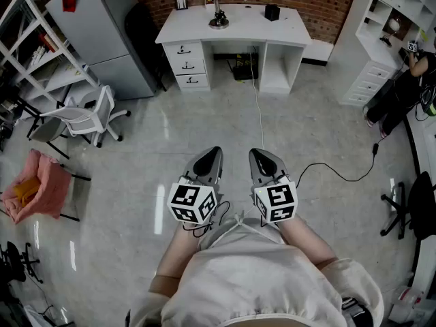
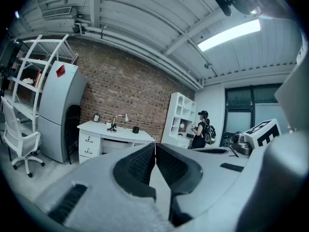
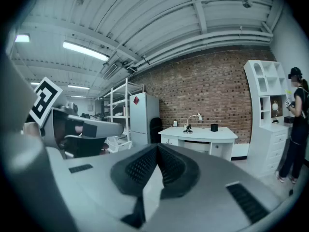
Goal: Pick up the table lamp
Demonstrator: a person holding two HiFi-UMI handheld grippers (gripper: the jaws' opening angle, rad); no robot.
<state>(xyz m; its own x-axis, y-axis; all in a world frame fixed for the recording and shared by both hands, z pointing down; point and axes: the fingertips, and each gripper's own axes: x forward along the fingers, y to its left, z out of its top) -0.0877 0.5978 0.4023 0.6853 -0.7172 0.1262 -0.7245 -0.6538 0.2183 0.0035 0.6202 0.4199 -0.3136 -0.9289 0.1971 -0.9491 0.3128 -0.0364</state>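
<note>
The table lamp (image 1: 221, 9), silver with a bent arm and a round base, stands on the white desk (image 1: 197, 29) against the brick wall, far ahead. It shows small in the left gripper view (image 2: 114, 123) and the right gripper view (image 3: 190, 122). My left gripper (image 1: 214, 151) and right gripper (image 1: 255, 152) are held side by side close to my body, well short of the desk, pointing toward it. Both are shut with nothing between their jaws.
A black cup (image 1: 272, 12) and a small frame (image 1: 181, 3) share the desk. A grey fridge (image 1: 102, 36), a white chair (image 1: 88, 118) and metal shelving (image 1: 30, 39) stand left. White shelves (image 1: 388, 26) and a person (image 1: 405, 90) are right. A cable (image 1: 327, 172) crosses the floor.
</note>
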